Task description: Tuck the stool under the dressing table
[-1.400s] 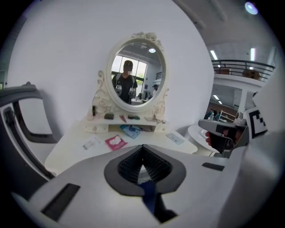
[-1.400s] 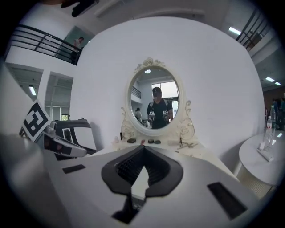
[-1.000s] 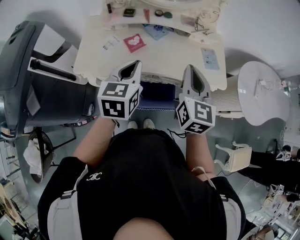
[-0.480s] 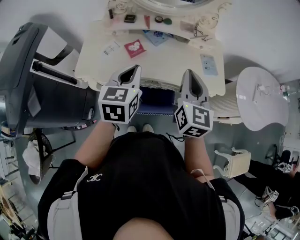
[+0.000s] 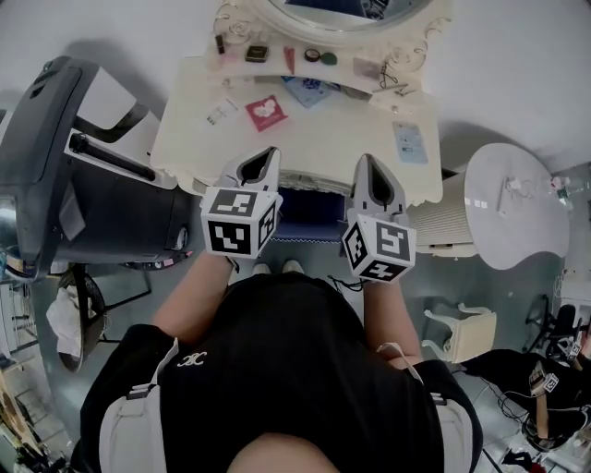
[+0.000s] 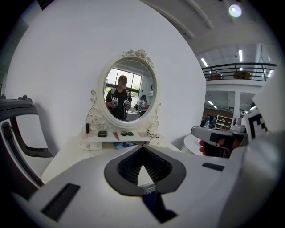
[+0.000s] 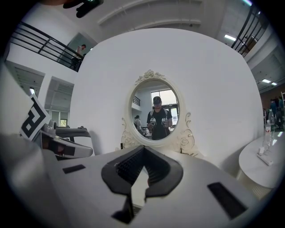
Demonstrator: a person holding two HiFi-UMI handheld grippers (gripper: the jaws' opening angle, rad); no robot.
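A cream dressing table (image 5: 323, 139) with an oval mirror (image 5: 342, 7) stands in front of me. The stool's dark blue seat (image 5: 312, 205) shows under the table's front edge, between my two grippers. My left gripper (image 5: 266, 153) hangs over the table's front edge, shut and empty. The right gripper (image 5: 365, 163) is beside it, also shut with nothing in it. In the left gripper view the jaws (image 6: 143, 150) meet in front of the mirror (image 6: 127, 91). The right gripper view shows its jaws (image 7: 143, 153) closed below the mirror (image 7: 153, 113).
A big black chair (image 5: 83, 175) stands close on the table's left. On the right are a round white table (image 5: 517, 199), a ribbed white unit (image 5: 443, 208) and a small cream chair (image 5: 462, 319). Small cosmetics, a red card (image 5: 265, 111) and a phone (image 5: 409, 141) lie on the tabletop.
Both grippers keep their place and stay shut. Only the head view has shifted a little, so the table sits lower in the picture.
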